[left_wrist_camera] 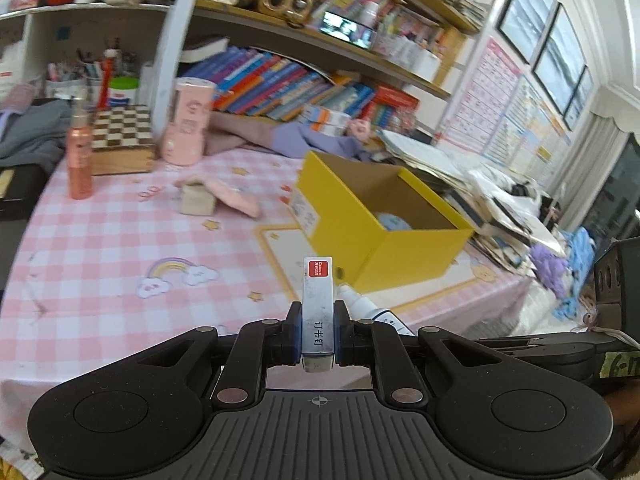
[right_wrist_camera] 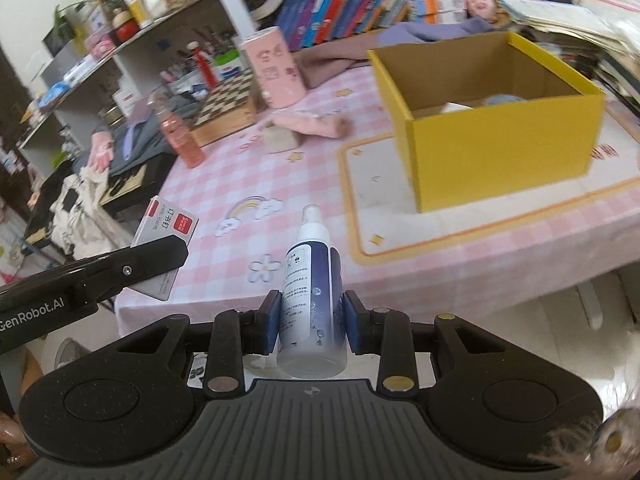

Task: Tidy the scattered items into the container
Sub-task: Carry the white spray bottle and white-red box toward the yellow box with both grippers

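Starting on the left side: the left gripper point(left_wrist_camera: 318, 334) is clamped on a slim grey staple box point(left_wrist_camera: 317, 308) with a red label at its far end. Its long axis runs straight out along the fingers, so the labelled end points away from the camera toward the yellow box point(left_wrist_camera: 384, 216). From the right wrist view the same staple box point(right_wrist_camera: 166, 236) shows up at the left edge, flat face up and tilted, pinched in the black finger.

Further over, the right gripper point(right_wrist_camera: 311, 322) is squeezed around a spray bottle point(right_wrist_camera: 314, 296), white and dark blue. It lies lengthwise between the blue pads point(right_wrist_camera: 271, 322), base toward the camera, white nozzle pointing forward over the pink checked tablecloth point(right_wrist_camera: 256, 184). In the left view its nozzle point(left_wrist_camera: 356, 300) peeks out just right of the staple box.

The yellow box point(right_wrist_camera: 500, 140) sits open on the right half of the table, on a cream mat point(right_wrist_camera: 384, 184), with something pale blue inside. A pink cylinder point(right_wrist_camera: 274, 72) stands behind it to the left.
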A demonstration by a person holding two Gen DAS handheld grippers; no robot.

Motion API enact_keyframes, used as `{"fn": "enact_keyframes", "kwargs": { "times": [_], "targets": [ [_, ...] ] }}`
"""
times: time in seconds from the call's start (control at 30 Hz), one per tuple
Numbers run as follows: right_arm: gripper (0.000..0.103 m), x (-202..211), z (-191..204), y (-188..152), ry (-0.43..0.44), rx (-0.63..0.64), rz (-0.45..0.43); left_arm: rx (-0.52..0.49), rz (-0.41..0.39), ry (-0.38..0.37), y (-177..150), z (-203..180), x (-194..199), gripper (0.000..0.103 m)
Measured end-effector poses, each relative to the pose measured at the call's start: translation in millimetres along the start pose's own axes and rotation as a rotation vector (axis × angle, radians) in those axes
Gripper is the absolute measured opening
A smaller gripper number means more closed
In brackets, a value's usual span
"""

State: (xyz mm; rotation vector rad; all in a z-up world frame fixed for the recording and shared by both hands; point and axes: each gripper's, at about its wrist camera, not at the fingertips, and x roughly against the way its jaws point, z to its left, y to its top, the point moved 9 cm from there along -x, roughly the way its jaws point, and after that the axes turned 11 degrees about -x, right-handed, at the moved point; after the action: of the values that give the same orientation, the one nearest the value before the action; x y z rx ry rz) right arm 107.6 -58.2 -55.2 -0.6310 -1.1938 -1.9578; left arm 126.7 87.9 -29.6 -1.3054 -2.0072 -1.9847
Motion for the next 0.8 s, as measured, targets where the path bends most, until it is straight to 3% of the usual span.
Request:
{"fn": "enact_keyframes", "kwargs": {
  "times": [0.8],
  "targets": [
    [0.030, 43, -66, -1, -0.130, -0.162, -0.088, -0.122, 0.053, -0.200, 8, -73, -40, 0.013]
  ]
}}
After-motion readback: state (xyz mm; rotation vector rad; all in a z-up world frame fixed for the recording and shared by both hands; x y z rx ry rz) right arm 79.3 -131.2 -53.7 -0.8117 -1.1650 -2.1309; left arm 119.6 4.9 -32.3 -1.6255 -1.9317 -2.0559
